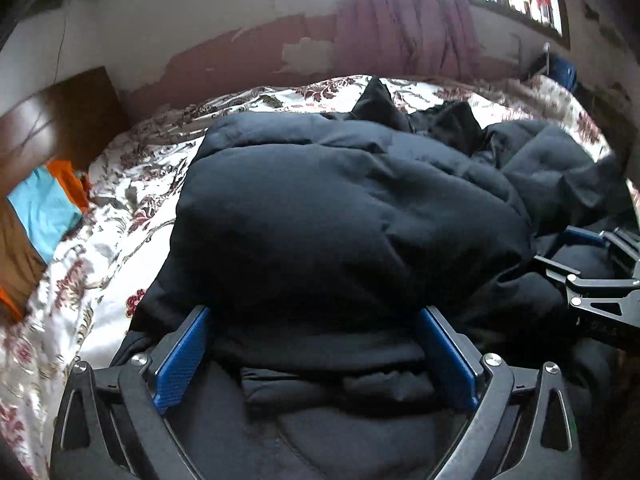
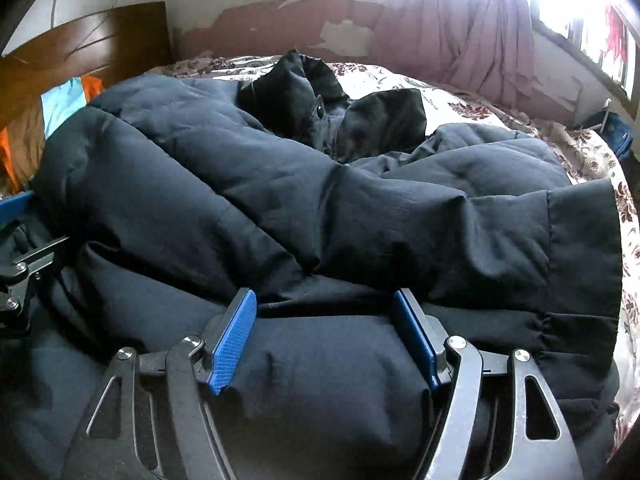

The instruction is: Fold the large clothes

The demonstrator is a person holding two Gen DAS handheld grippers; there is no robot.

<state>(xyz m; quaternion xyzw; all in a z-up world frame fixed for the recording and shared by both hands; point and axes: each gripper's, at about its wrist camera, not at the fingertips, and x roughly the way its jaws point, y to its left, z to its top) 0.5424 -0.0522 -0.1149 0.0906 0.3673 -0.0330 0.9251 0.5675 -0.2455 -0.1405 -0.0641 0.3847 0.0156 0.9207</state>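
Note:
A large dark navy padded coat [image 1: 344, 216] lies bunched on a floral bedspread [image 1: 120, 184]. Its black hood [image 2: 320, 96] points toward the far wall. My left gripper [image 1: 316, 320] is open, its blue pads spread wide around a thick fold at the coat's near edge. My right gripper [image 2: 324, 304] is open too, its pads either side of a puffy roll of the coat [image 2: 360, 208]. The right gripper's black frame shows at the right of the left wrist view [image 1: 600, 292]. The left gripper's frame shows at the left of the right wrist view [image 2: 24, 276].
A wooden headboard [image 2: 92, 40] stands at the left with blue and orange cloth [image 1: 48, 204] beside it. A pink curtain [image 2: 472, 28] hangs under bright windows on the peeling far wall. A dark blue object [image 2: 618, 136] sits at the bed's far right.

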